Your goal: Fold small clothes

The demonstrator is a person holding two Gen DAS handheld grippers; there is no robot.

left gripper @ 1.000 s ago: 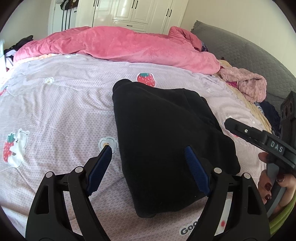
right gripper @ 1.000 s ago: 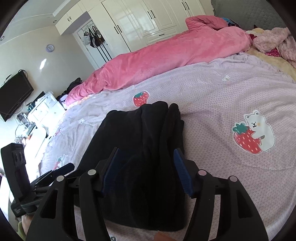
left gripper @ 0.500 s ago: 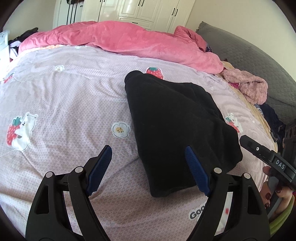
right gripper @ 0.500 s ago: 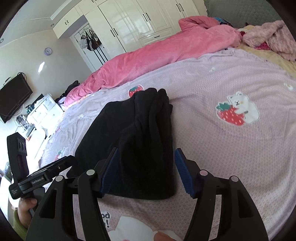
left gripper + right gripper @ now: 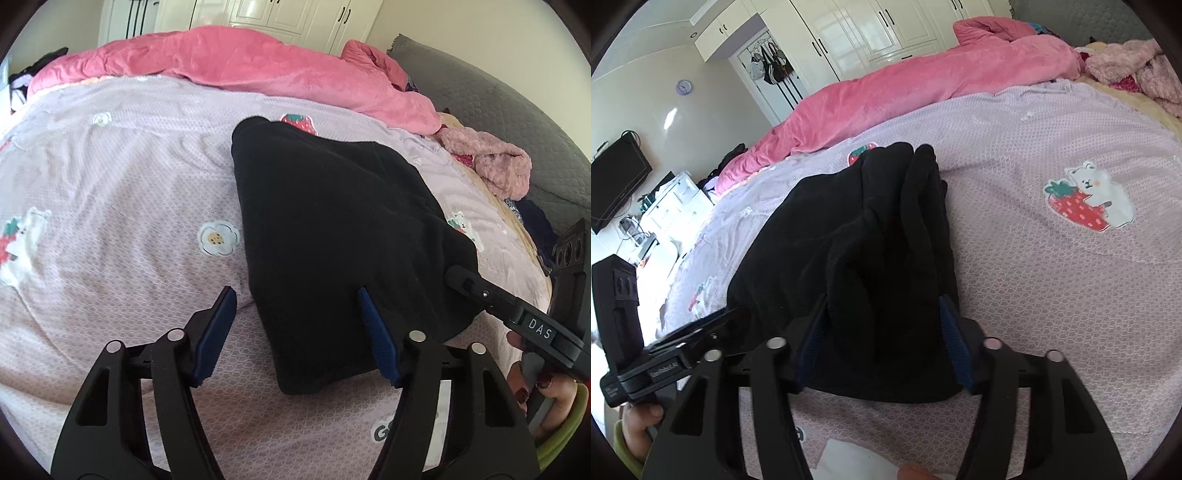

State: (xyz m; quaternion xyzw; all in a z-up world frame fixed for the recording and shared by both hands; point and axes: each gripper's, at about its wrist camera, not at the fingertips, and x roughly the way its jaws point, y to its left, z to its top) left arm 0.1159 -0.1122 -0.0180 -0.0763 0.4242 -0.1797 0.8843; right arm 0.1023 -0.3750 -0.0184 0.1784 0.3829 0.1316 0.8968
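A black garment (image 5: 332,229) lies folded on the lilac printed bedsheet (image 5: 110,192). It also shows in the right wrist view (image 5: 857,243), with thick folds along its right side. My left gripper (image 5: 295,325) is open, its jaws straddling the garment's near left corner, just above the sheet. My right gripper (image 5: 882,332) is open, its jaws on either side of the garment's near edge. Its body shows at the right in the left wrist view (image 5: 517,317), at the garment's right edge. The left gripper's body appears at the left in the right wrist view (image 5: 665,362).
A pink quilt (image 5: 240,70) runs along the far side of the bed. A pink fluffy garment (image 5: 491,166) and dark clothes lie at the right by a grey headboard (image 5: 498,110). White wardrobes (image 5: 871,33) stand behind; a TV (image 5: 617,177) is at the left.
Both grippers, which had drawn back from the garment half a second ago, have moved forward again to its near edge. The garment has not moved.
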